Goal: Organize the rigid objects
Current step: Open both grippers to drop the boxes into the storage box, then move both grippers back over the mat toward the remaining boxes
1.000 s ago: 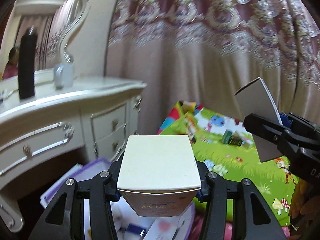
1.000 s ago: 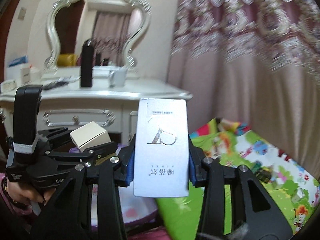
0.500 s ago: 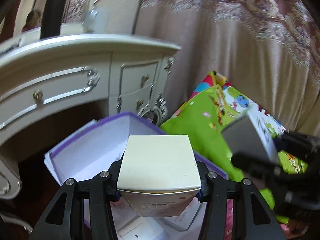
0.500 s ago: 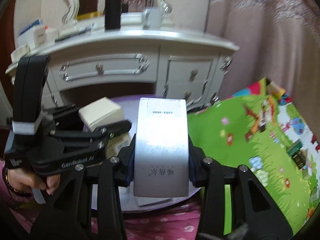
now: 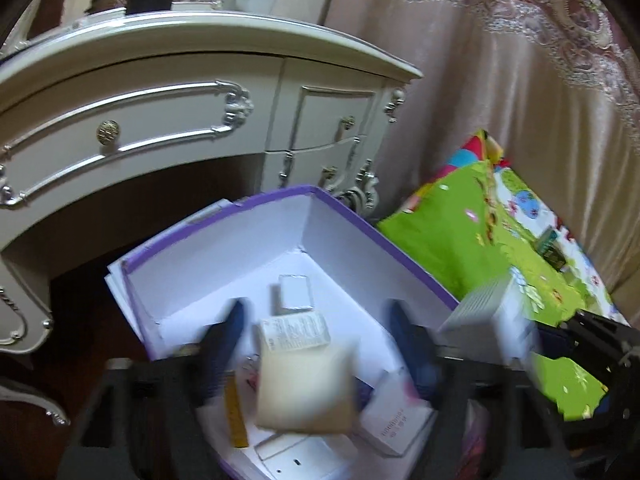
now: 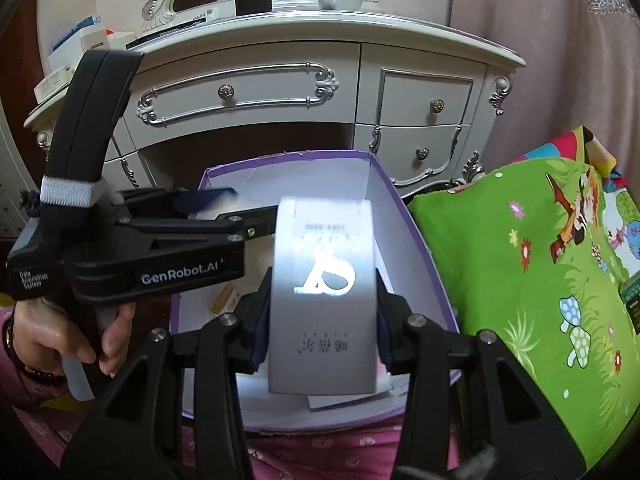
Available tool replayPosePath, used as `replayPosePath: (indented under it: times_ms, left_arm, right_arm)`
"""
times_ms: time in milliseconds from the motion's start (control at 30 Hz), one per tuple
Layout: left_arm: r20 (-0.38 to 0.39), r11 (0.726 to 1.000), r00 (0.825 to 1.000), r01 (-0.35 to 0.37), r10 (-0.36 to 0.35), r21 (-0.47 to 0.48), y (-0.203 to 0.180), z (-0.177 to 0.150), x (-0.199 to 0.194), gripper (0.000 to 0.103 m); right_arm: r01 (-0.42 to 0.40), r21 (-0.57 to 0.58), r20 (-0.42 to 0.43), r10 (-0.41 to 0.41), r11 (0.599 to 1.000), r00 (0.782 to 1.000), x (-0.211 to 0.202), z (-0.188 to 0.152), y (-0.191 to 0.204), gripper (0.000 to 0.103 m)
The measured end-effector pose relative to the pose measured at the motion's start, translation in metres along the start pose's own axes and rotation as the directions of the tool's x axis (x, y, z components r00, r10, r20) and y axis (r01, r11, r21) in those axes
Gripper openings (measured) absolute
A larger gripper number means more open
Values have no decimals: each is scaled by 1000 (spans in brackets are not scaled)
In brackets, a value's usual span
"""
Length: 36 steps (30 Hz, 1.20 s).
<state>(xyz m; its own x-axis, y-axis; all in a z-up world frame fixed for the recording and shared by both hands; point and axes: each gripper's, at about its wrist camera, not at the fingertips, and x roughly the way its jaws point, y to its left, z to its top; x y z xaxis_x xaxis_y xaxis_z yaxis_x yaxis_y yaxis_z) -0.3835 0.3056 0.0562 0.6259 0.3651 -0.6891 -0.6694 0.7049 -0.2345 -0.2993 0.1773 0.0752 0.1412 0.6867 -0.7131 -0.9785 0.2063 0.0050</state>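
The box (image 6: 412, 216) is open on top, so entry from above is free. Small cartons (image 5: 394, 424) crowd its near floor; the far corner (image 5: 248, 264) lies bare. The dresser (image 6: 280, 92) blocks behind, the green mat (image 6: 520, 280) alongside.

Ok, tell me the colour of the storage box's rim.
Purple, white inside; the storage box shows best in the right wrist view.

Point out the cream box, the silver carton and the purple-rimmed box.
cream box (image 5: 304, 392): left wrist view, blurred top face.
silver carton (image 6: 324, 304): right wrist view, front face.
purple-rimmed box (image 5: 376, 232): left wrist view, right rim.
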Motion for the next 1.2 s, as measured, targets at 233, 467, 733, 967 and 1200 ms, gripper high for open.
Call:
replayPosePath:
  times_ms: [233, 467, 733, 967, 1200]
  left_arm:
    - [17, 1000, 1000, 2, -3, 16, -16, 9, -5, 97]
    - [-41, 972, 994, 109, -103, 208, -106, 7, 10, 98]
    - [-249, 757, 929, 369, -275, 539, -303, -31, 80, 100]
    - [-321, 615, 902, 433, -291, 659, -444, -66, 135, 100]
    - [-381, 609, 886, 460, -265, 646, -470, -82, 158, 102]
  right_arm:
    - [40, 93, 64, -46, 995, 997, -37, -11, -34, 76]
    - [231, 307, 50, -259, 923, 965, -97, -76, -126, 91]
    - [480, 632, -199, -472, 608, 859, -161, -218, -271, 91]
    - [554, 782, -361, -517, 286, 776, -206, -311, -392, 91]
    - [543, 802, -358, -527, 249, 771, -191, -302, -477, 94]
